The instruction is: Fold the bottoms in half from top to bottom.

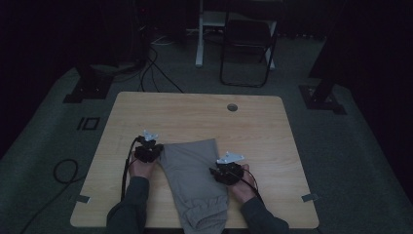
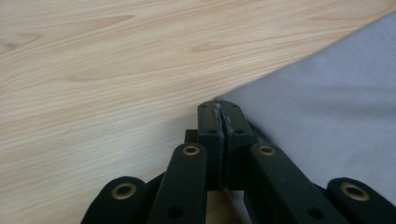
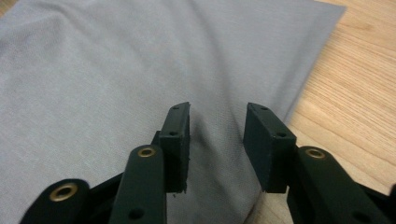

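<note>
Dim room: dark carpeted floor (image 1: 44,146), a black folding chair (image 1: 246,44) and a white post beyond the far edge, loose cables to the far left. Worktop (image 1: 195,114) is pale wood-grain laminate, rectangular with rounded corners, with a round grommet hole (image 1: 232,107) near the far edge.

Grey garment (image 1: 195,175), fine-knit and matte, lies flat at the middle of the near half; its gathered, ribbed end hangs at the near edge. Folded edges are straight and crisp.

Left gripper (image 2: 223,112), black hard plastic with brass rivets: jaws pressed together, tips at the garment's far-left corner where cloth meets bare wood; whether any cloth is pinched between them cannot be told.

Right gripper (image 3: 217,140): jaws apart with a clear gap, nothing held, poised over the cloth just inside its right edge. Both hands enter from the near edge.
</note>
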Tool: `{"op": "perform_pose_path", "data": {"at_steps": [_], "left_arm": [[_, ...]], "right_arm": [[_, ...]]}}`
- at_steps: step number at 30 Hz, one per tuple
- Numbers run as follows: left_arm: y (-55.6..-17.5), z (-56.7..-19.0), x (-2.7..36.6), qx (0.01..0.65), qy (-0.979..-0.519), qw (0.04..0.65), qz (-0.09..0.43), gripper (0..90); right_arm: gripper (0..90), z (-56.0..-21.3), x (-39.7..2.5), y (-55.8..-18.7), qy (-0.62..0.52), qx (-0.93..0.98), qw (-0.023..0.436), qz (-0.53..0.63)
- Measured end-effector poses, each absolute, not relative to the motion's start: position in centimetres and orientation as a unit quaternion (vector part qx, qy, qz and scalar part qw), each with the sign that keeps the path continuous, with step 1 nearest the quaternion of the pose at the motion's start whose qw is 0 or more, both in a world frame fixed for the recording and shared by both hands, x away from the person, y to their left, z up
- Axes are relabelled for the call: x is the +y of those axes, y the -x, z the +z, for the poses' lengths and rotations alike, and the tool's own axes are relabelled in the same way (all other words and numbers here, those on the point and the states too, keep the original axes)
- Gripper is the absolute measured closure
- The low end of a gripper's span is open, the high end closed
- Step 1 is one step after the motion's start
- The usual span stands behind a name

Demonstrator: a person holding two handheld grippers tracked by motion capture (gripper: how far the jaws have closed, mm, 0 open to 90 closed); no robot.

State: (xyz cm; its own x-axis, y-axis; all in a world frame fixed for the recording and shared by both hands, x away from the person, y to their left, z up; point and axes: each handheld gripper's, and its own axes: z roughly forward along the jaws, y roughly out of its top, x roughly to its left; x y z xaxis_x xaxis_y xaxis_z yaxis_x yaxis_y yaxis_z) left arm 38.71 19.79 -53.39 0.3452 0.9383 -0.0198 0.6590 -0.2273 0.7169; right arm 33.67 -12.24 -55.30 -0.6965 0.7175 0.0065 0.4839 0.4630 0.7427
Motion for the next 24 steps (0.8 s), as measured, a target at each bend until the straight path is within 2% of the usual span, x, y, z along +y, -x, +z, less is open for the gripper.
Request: {"op": "perform_pose_path", "data": {"at_steps": [1, 5, 11, 12, 13, 18, 24], "left_arm": [[-38.6, -53.3, 20.0, 0.539, -0.746, 0.314, 0.233, 86.4], [-38.6, -52.7, 21.0, 0.548, -0.734, 0.334, 0.222, 83.2], [-38.6, -52.2, 20.0, 0.520, -0.745, 0.361, 0.209, 65.0], [-38.9, -52.2, 19.2, 0.511, -0.751, 0.364, 0.206, 65.0], [-38.9, -52.2, 18.9, 0.508, -0.754, 0.362, 0.206, 59.6], [-40.0, -53.2, 17.8, 0.509, -0.767, 0.338, 0.196, 49.1], [-40.8, -54.5, 17.9, 0.522, -0.769, 0.320, 0.183, 47.2]], "right_arm": [[62.5, -55.3, -12.2, -33.7, -0.358, 0.841, 0.155, 0.375], [62.9, -55.3, -12.2, -33.6, -0.359, 0.841, 0.156, 0.374], [63.1, -55.0, -12.0, -33.8, -0.363, 0.845, 0.153, 0.362], [63.0, -54.9, -12.0, -34.0, -0.361, 0.847, 0.149, 0.359], [62.9, -54.6, -12.0, -34.6, -0.369, 0.844, 0.147, 0.360], [56.0, -53.4, -11.9, -37.6, -0.397, 0.817, 0.163, 0.385], [52.9, -53.1, -11.4, -42.6, -0.434, 0.801, 0.168, 0.376]]}}
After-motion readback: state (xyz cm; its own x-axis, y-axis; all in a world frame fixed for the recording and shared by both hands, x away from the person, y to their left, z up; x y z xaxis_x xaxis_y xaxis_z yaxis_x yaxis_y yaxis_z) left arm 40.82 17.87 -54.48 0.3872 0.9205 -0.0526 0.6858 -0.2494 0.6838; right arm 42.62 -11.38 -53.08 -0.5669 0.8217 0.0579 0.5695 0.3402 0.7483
